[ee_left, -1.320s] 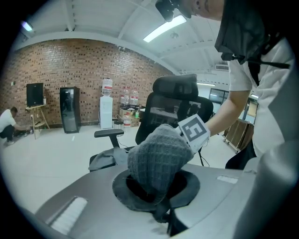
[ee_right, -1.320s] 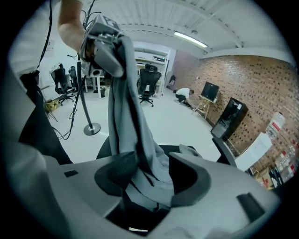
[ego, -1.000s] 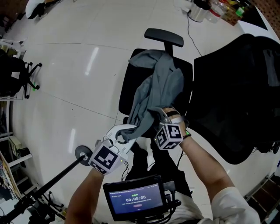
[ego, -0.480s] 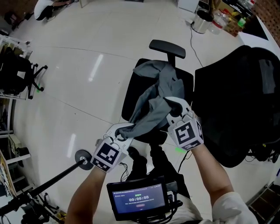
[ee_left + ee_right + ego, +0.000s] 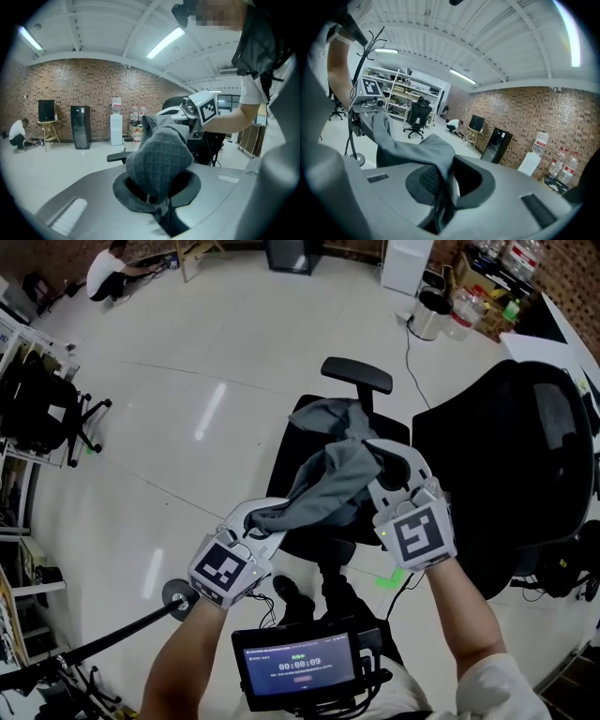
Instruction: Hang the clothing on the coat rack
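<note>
While your left gripper [image 5: 257, 520] clamps the grey garment [image 5: 328, 486] above the chair [image 5: 356, 374], your right gripper [image 5: 390, 458] has just clenched its jaws on it too.

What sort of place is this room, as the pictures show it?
Probably an open office or lab workspace: a black mesh office chair, a red brick wall with a white water dispenser, and white storage shelves.

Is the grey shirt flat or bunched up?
Bunched up. The shirt hangs crumpled between the left gripper, shut on it, and the right gripper, whose jaws have just closed on it.
</note>
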`<state>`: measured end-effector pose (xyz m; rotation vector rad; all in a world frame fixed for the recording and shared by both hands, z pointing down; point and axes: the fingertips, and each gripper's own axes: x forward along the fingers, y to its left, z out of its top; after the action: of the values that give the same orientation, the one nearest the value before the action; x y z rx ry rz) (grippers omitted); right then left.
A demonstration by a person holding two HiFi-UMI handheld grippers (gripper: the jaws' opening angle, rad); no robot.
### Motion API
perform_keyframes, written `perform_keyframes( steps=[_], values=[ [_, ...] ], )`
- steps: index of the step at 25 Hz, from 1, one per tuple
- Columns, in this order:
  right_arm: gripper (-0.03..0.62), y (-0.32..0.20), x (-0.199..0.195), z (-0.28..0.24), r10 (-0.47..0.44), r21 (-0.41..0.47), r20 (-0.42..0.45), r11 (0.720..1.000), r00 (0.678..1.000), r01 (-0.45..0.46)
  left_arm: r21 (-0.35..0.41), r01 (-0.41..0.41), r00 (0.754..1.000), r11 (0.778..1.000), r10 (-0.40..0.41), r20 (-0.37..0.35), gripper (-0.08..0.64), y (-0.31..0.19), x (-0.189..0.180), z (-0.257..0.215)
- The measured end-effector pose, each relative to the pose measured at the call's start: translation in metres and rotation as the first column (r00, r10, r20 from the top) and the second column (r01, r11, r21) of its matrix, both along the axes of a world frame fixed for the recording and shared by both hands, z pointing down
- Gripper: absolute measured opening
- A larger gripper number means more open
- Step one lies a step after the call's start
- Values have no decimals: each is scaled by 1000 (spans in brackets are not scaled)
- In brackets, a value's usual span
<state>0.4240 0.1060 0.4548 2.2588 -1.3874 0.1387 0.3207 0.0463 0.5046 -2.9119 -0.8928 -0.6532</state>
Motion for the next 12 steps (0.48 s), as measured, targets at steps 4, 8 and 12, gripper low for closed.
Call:
perform_keyframes(
  steps=[4,8,12],
  values=[
    [35,2,4,-28,15,33,-34,999,999,-14,-31,11,999,999,-12,-43,15,-6,5,-23],
    [34,-1,9,-55,21,73,-64,997,998,-17,-34,15,996,999,-18,-84,15,-9,11,-46],
    [34,-2,17,-85,28,117,-87,993,996,-17,-42,39,989,998,-45,-141,14,-18,20,-79]
  ],
)
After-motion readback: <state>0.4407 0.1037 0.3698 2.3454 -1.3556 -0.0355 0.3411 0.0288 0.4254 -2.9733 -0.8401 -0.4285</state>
